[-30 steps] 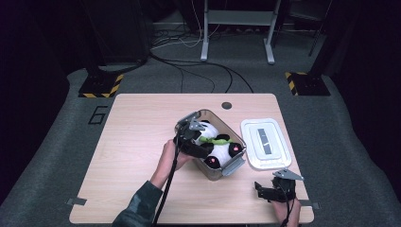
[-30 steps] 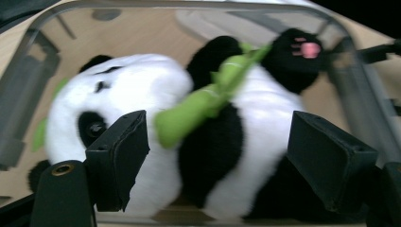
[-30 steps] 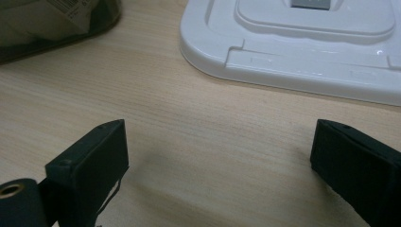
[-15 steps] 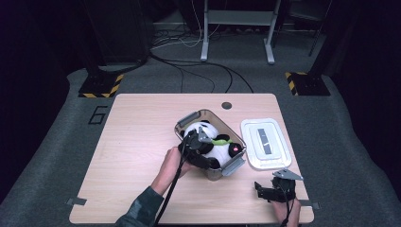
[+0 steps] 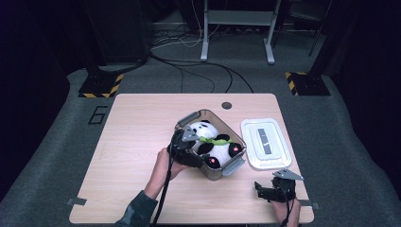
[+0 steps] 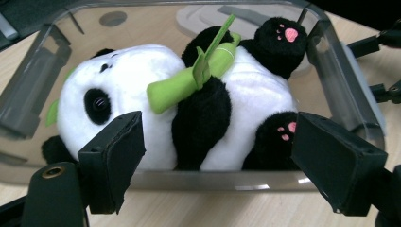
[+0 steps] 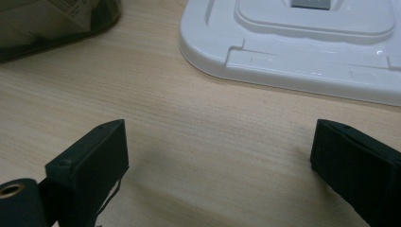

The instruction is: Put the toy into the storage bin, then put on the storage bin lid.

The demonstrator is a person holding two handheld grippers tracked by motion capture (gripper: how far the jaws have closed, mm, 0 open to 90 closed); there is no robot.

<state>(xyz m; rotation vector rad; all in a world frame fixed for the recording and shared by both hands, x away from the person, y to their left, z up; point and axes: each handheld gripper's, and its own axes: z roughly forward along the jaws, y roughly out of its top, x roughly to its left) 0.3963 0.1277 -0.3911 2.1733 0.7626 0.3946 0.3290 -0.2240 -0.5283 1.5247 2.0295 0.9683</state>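
The plush panda (image 6: 189,109) lies on its side in the clear plastic container (image 5: 195,118) at mid-bench, long axis across the left tool (image 6: 236,156), whose jaws gape empty just before the near wall. The right tool (image 7: 222,165), also spread and empty, rests nearer the white lid (image 7: 302,52).

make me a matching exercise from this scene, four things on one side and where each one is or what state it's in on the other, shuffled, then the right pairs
Things:
1. plush panda
2. white lid
3. left tool
4. right tool

Places or states:
A. lying flat on the table, right of the clear container
B. open, at the container's near-left side
C. lying inside the container with a green bamboo stalk across it
D. open over bare table near the front right corner

Pairs: 1-C, 2-A, 3-B, 4-D
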